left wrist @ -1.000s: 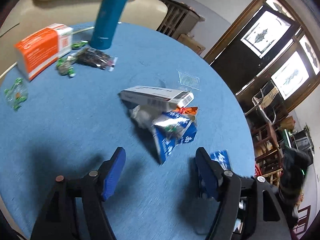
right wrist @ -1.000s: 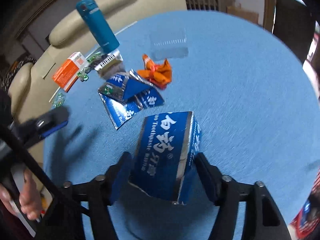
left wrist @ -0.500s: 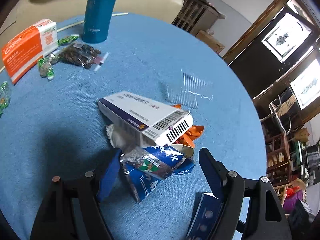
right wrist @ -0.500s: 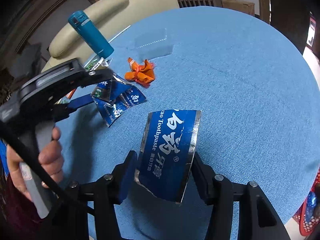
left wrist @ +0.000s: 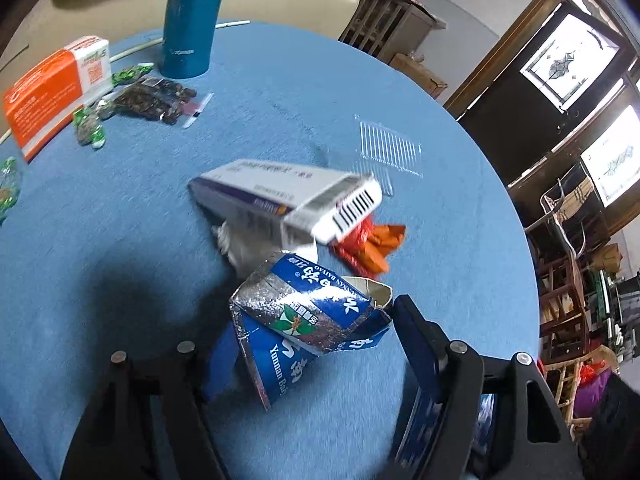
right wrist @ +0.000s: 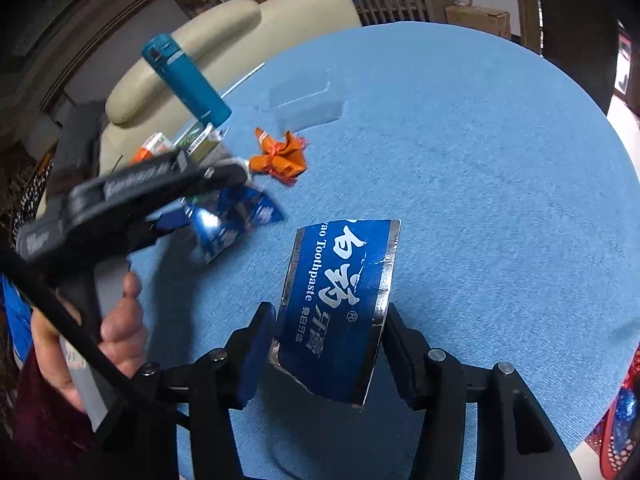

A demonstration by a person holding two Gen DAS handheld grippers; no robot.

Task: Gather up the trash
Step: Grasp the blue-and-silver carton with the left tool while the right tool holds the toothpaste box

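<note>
A torn blue toothpaste carton (left wrist: 304,320) lies on the blue round table (left wrist: 120,216), between the fingers of my left gripper (left wrist: 316,340), whose jaws close in on it. Behind it lie a white medicine box (left wrist: 288,196), crumpled white paper and an orange wrapper (left wrist: 372,244). My right gripper (right wrist: 324,344) is shut on a flattened blue toothpaste box piece (right wrist: 340,300) and holds it above the table. The left gripper (right wrist: 132,196) and the carton (right wrist: 228,224) also show in the right wrist view.
A teal flask (left wrist: 192,20), an orange box (left wrist: 52,88), a bag of dark snacks (left wrist: 156,100) and green candies (left wrist: 90,128) sit at the far left. A clear plastic tray (left wrist: 390,148) lies beyond the pile. A cream sofa (right wrist: 224,36) stands behind the table.
My left gripper has moved forward onto the torn blue carton and its jaws have narrowed around it. My right gripper has drawn back a little, still holding the flattened box piece.
</note>
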